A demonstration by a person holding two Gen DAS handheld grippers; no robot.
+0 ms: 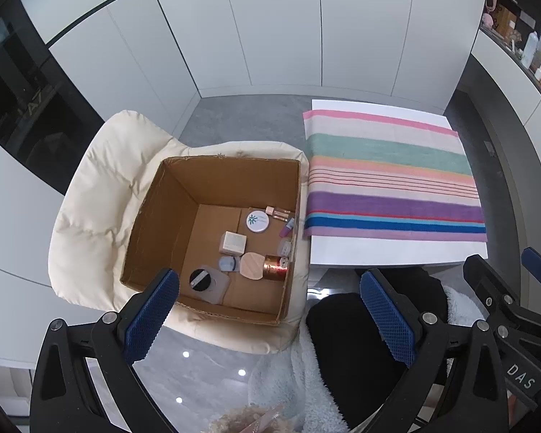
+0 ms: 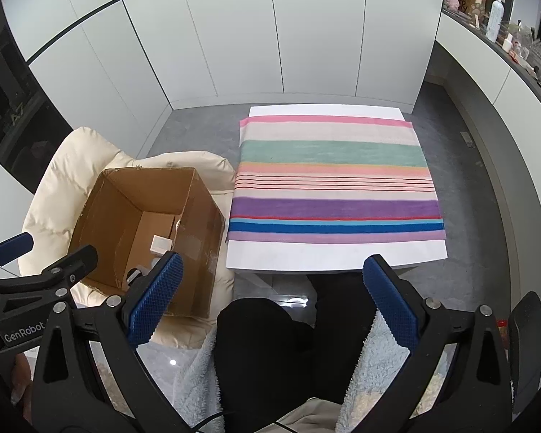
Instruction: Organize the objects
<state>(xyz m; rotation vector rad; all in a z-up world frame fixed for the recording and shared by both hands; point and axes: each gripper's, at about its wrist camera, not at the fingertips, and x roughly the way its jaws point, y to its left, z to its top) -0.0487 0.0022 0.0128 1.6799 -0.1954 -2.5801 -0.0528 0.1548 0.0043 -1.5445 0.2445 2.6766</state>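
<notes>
left gripper: fingers spread wide, blue pads apart, nothing between them — hovering above the near edge of the box.
right gripper: fingers likewise released and empty, held over the person's lap, aimed at the table.
cardboard box: open-topped, resting on a cream cushioned chair just left of the table.
box contents: round white compact, small white cube box, copper-coloured jar on its side, black round lid, peach case, small bottle against the far wall; all low on the box floor, clustered toward the right wall.
table: white, spread with a striped cloth; no small items seen on it.
key relation: items lie ahead of and below the left fingers, well down inside the box; left gripper clearly nearer, right gripper off to the side with the box wall hiding most contents in its view.
long axis: copper jar lying roughly left-right across the left view.
stage — fits either items gathered into the box off the table, or items waiting to be laid out on the cloth; cannot tell which.
pose: both grippers raised, tilted downward and forward.
</notes>
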